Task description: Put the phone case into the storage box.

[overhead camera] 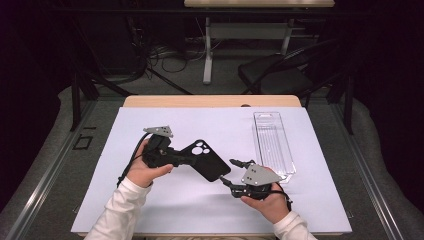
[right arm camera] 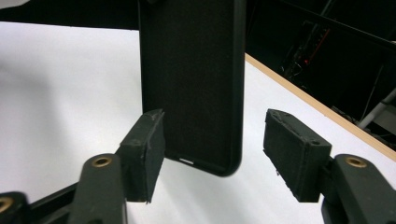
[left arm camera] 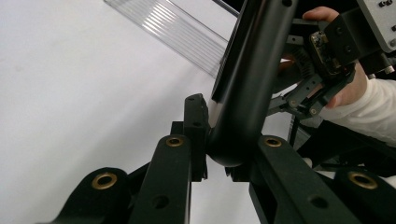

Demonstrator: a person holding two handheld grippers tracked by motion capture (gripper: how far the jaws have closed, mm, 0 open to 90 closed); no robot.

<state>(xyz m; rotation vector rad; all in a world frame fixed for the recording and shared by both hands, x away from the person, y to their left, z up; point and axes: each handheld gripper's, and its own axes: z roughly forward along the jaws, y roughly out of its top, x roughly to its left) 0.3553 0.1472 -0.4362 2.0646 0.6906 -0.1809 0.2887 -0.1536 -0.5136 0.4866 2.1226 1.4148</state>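
Observation:
A black phone case (overhead camera: 205,159) with camera cut-outs hangs above the white mat, near the middle of the table. My left gripper (overhead camera: 187,159) is shut on its left end, and in the left gripper view the jaws of this gripper (left arm camera: 229,154) pinch the case's rounded edge (left arm camera: 252,70). My right gripper (overhead camera: 227,171) is open at the case's lower right end. In the right gripper view the case's bottom end (right arm camera: 196,79) stands between the pads of that gripper (right arm camera: 219,151). The left pad (right arm camera: 144,151) is close beside it and the right pad (right arm camera: 292,154) stands well apart.
A clear ribbed plastic tray (overhead camera: 272,142) lies on the mat's right side, just beyond my right hand. The white mat (overhead camera: 150,200) covers most of the wooden table (overhead camera: 210,101). A dark chair (overhead camera: 280,75) and cables are on the floor behind.

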